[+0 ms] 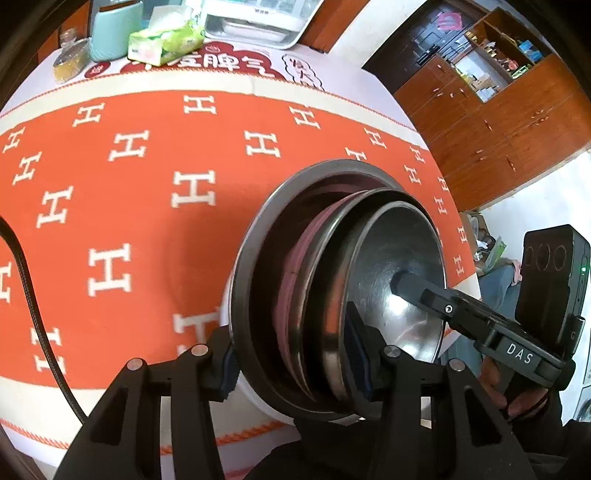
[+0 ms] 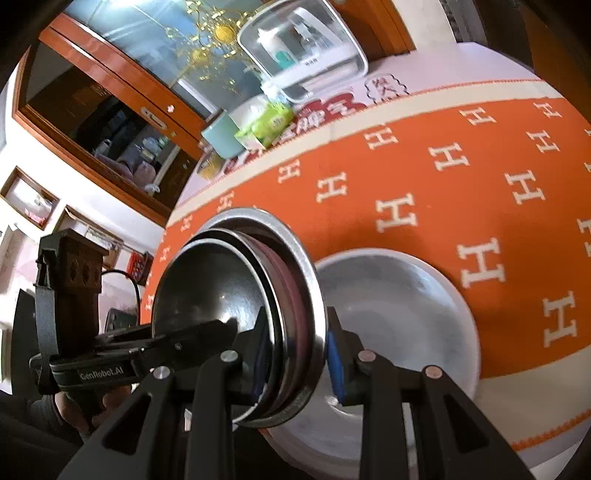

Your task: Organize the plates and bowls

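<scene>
A stack of nested steel bowls (image 1: pixel 388 258), with a pinkish plate (image 1: pixel 295 266) between the layers, is held from two opposite sides. My left gripper (image 1: pixel 293 362) is shut on the near rims of the stack. One finger (image 1: pixel 436 299) of the other gripper reaches into the innermost bowl. In the right wrist view, my right gripper (image 2: pixel 299 358) is shut on the rims of the same stack (image 2: pixel 210 288), and the left gripper's finger (image 2: pixel 199 336) lies inside the bowl. A wide silver plate (image 2: pixel 406 314) lies on the cloth just behind the stack; I cannot tell whether they touch.
The table wears an orange cloth with white H marks (image 1: pixel 129 184). At its far end stand a white plastic dish box (image 1: pixel 255 22), a green tissue pack (image 1: pixel 166 40), a teal container (image 1: pixel 110 33) and a small jar (image 1: pixel 70 59). Wooden cabinets (image 1: pixel 498 122) flank the table.
</scene>
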`<state>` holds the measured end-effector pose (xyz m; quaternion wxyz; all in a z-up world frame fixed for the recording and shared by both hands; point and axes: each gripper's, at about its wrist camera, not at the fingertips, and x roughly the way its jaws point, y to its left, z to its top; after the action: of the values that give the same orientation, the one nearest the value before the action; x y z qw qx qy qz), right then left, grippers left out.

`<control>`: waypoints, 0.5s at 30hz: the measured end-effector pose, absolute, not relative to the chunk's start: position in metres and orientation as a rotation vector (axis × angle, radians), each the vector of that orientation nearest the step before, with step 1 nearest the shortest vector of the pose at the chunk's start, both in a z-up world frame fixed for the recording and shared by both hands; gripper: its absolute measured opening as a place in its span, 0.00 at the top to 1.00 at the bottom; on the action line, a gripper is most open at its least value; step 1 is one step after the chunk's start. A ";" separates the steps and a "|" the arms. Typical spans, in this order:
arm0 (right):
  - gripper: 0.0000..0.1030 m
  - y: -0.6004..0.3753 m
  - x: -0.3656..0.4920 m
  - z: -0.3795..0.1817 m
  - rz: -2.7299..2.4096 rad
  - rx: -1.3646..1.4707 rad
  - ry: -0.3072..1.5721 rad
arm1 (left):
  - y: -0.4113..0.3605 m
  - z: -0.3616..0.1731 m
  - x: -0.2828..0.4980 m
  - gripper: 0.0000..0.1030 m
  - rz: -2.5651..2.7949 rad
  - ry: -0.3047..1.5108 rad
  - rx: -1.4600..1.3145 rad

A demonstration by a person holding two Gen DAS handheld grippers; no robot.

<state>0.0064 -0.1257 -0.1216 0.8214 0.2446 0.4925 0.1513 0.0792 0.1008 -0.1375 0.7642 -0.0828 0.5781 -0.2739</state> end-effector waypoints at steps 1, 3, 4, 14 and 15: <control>0.73 -0.129 0.006 -0.123 0.325 0.515 1.062 | 0.096 -0.139 0.078 0.55 -0.591 1.267 -0.182; 0.73 -0.135 0.005 -0.126 0.331 0.494 1.093 | 0.089 -0.143 0.076 0.55 -0.580 1.284 -0.188; 0.72 -0.138 0.004 -0.127 0.336 0.483 1.108 | 0.086 -0.144 0.075 0.55 -0.573 1.292 -0.190; 0.69 -0.142 0.006 -0.149 0.385 0.331 1.261 | 0.064 -0.166 0.066 0.54 -0.479 1.377 -0.184; 0.69 -0.141 0.006 -0.152 0.395 0.310 1.276 | 0.062 -0.167 0.065 0.54 -0.467 1.381 -0.184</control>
<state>0.0062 -0.1413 -0.1519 0.7740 0.1431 0.5893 0.1822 0.0653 0.0624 -0.1675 0.7422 -0.0839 0.6299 -0.2131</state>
